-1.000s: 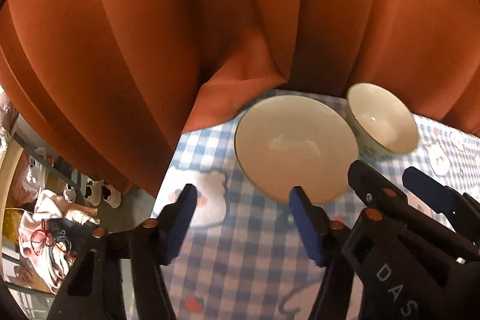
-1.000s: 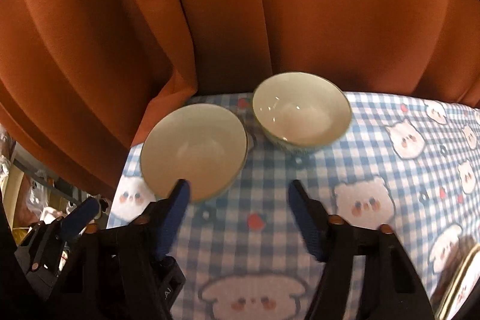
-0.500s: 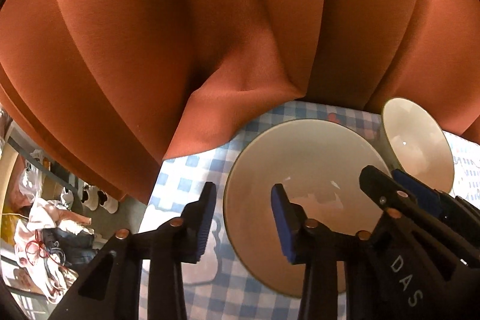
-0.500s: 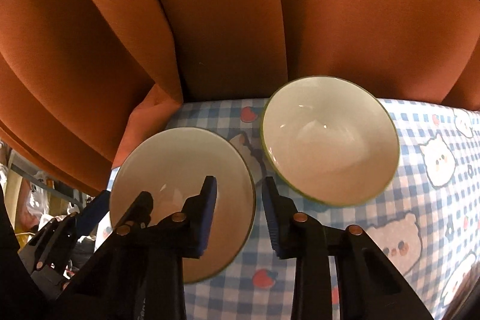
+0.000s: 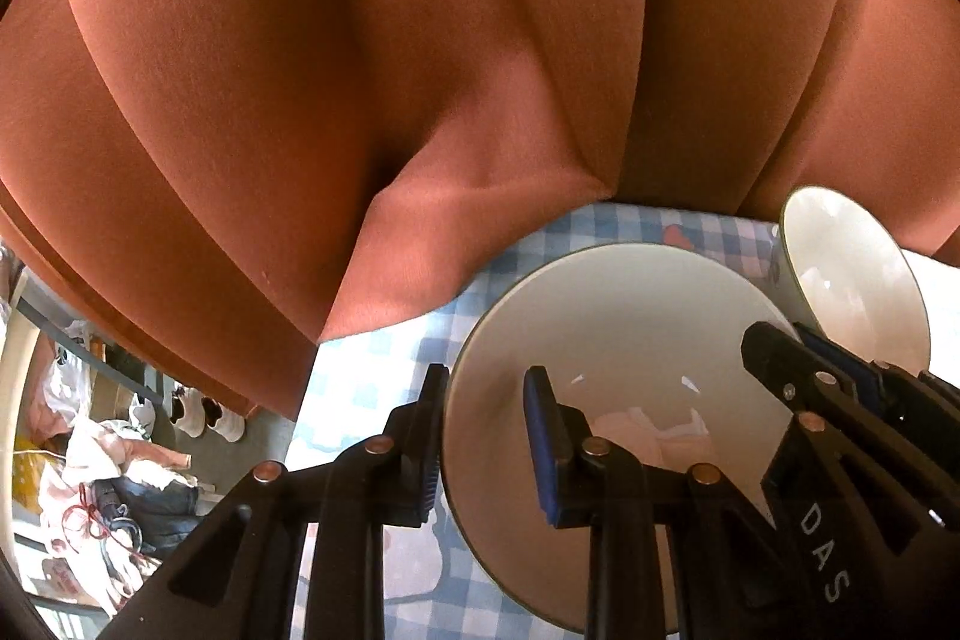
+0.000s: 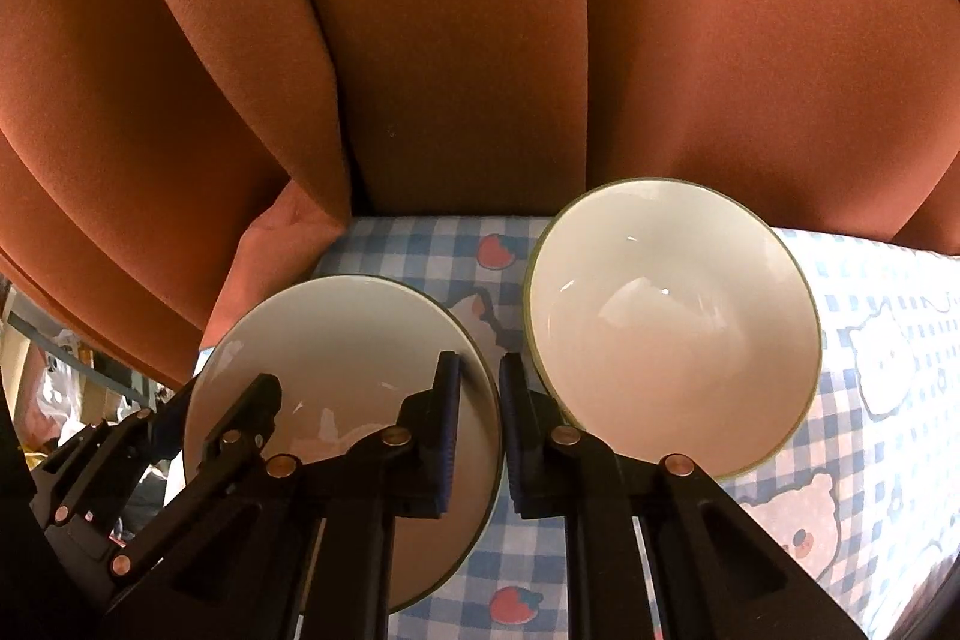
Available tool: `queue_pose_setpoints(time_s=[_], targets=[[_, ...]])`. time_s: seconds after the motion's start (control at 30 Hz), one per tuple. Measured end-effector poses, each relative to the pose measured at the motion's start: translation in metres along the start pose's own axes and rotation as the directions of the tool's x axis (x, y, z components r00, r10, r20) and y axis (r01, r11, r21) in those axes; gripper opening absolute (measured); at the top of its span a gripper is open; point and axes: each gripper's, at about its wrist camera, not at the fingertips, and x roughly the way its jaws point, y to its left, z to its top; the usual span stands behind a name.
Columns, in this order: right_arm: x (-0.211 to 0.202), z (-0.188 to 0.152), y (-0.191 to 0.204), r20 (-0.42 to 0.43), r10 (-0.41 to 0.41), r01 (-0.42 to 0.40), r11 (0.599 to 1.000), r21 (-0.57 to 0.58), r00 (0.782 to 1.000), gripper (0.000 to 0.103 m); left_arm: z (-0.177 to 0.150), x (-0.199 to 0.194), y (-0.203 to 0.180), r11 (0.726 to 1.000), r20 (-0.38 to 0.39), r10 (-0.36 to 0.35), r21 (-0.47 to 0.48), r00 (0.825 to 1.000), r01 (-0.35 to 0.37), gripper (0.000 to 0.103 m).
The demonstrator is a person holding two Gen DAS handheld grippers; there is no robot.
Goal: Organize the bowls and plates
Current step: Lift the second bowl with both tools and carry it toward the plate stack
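Both grippers straddle one wide bowl (image 6: 336,358) on the checked tabletop (image 6: 870,460) — left gripper (image 5: 483,454) across its left rim, right gripper (image 6: 480,442) across its right, jaws apart, neither clamped — deeper bowl (image 6: 672,322) just right.

We count two cream bowls on the checked tablecloth (image 6: 852,292): one wide bowl (image 6: 336,340) near its left edge, one deeper bowl (image 6: 666,316) further in. We see two grippers and one orange curtain (image 6: 480,40) behind.
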Motion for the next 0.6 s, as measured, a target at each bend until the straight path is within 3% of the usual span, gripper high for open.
queue_pose_setpoints(time_s=[0.6], targets=[[-0.05,-0.052,-0.006,-0.034,-0.03,0.031,0.999,0.04,0.999,0.017,-0.045,-0.043,-0.007,0.999,-0.035,-0.038,0.022,0.999,0.039,0.024]])
